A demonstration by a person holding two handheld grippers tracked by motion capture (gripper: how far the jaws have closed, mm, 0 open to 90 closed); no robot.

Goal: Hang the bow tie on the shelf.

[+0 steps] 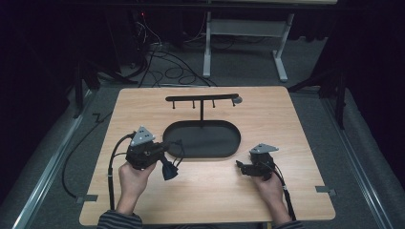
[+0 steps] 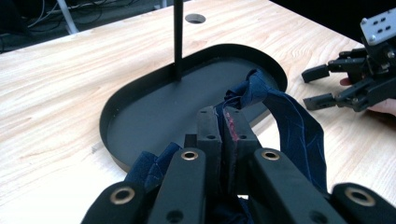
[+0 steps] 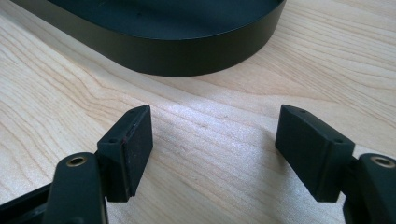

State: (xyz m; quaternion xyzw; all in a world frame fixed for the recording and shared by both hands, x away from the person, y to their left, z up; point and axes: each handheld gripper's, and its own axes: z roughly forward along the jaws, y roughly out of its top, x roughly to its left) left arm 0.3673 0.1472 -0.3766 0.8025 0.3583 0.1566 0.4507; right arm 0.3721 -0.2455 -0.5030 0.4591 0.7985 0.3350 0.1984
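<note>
A navy cloth strip (image 2: 299, 126) is pinched in my left gripper (image 2: 226, 122), whose jaws are shut on it; one end loops up over the jaws and the rest bunches below. From above, the cloth (image 1: 168, 170) hangs from the left gripper (image 1: 164, 153) just off the near left rim of the black oval tray (image 1: 234, 143). A T-shaped rack (image 1: 201, 98) with small hooks rises from the tray's far side. My right gripper (image 1: 240, 167) is open and holds nothing, low over the wood near the tray's right end (image 3: 187, 56).
The wooden table (image 1: 286, 124) has a round hole (image 1: 237, 100) by the rack's right end. The rack's post (image 2: 178, 37) stands at the tray's far edge. Cables and a white frame (image 1: 243, 28) lie on the floor beyond the table.
</note>
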